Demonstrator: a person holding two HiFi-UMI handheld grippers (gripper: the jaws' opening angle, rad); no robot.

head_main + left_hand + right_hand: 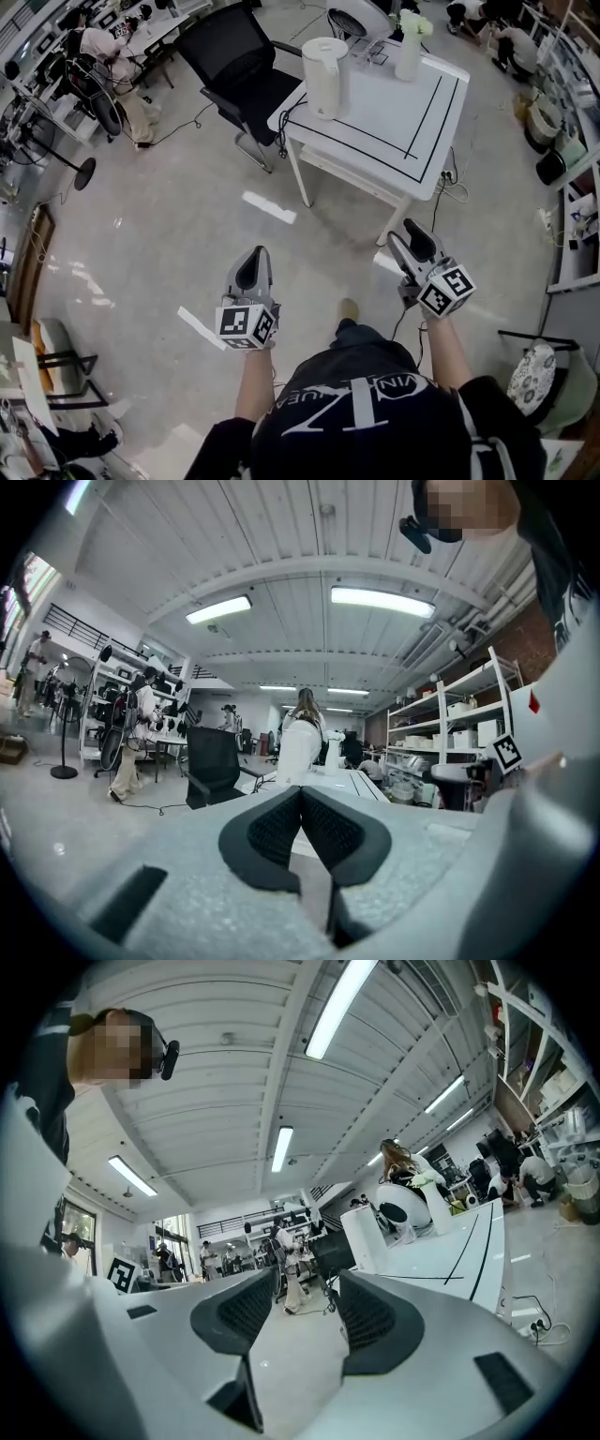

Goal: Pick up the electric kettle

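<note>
The white electric kettle [325, 77] stands upright on the near left corner of a white table [394, 117] with black line markings. Both grippers hang over the floor well short of the table, pointing toward it. My left gripper [253, 255] is shut, its dark pads meeting at the tips with nothing between them. My right gripper [411, 230] is open and empty. In the left gripper view the kettle [298, 754] shows far ahead above the closed left gripper [301, 794]. In the right gripper view the kettle [361, 1238] lies ahead, right of the open right gripper [307, 1288].
A white vase of flowers [410, 47] stands at the table's far side. A black office chair [239, 70] sits left of the table, with cables on the floor near it. Shelving [572, 187] lines the right; desks and people fill the far left.
</note>
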